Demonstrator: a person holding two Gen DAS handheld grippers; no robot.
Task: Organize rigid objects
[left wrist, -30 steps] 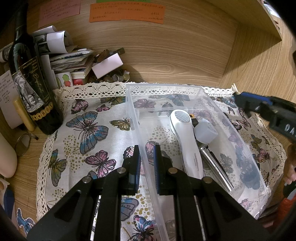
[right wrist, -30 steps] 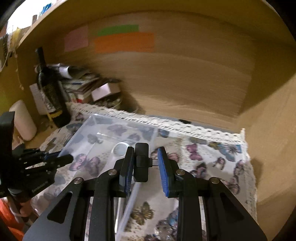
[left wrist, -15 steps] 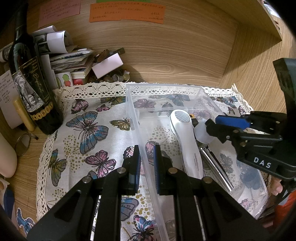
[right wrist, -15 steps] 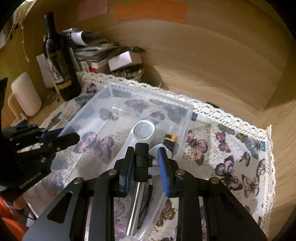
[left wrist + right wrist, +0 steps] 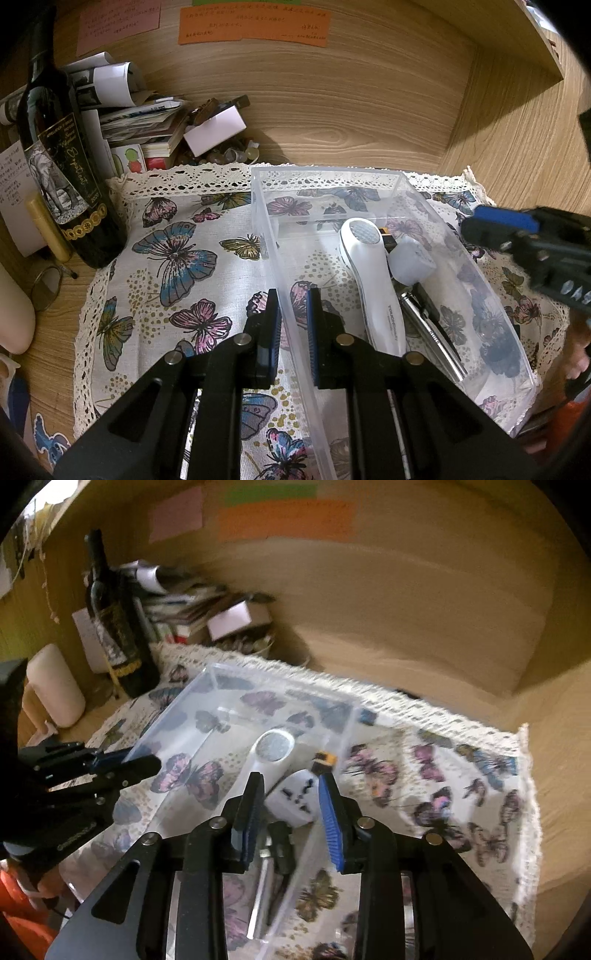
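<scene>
Gripping the near left wall of the clear plastic box (image 5: 369,173), the left gripper (image 5: 291,325) has one finger outside the wall and one finger inside, pressed close on the thin plastic. The box sits on a butterfly cloth (image 5: 177,258) with a lace edge, on a wooden desk (image 5: 51,325).

The right gripper (image 5: 290,812) hangs over the near right part of the box with its blue-padded fingers spread apart and nothing between them. In the left wrist view it shows at the right edge (image 5: 517,236), above the right wall of the box.

Inside the box, nearest, lie a shiny metal stick (image 5: 432,332) and a thin black thing (image 5: 428,310) beside it. Next to them is a long white device (image 5: 373,280) with a round silver head that points to the far end. A white plug adapter (image 5: 295,801) rests against the right side of the white device, just below the open fingers in the right wrist view. A small black and yellow thing (image 5: 324,758) lies just past the adapter. The far end of the box holds nothing.

Further back on the left stands a dark wine bottle (image 5: 62,166), upright, at the edge of the cloth. Behind it is a pile of papers and books (image 5: 136,118). On the wooden back wall hang an orange note (image 5: 255,24) and a pink note (image 5: 118,22).
</scene>
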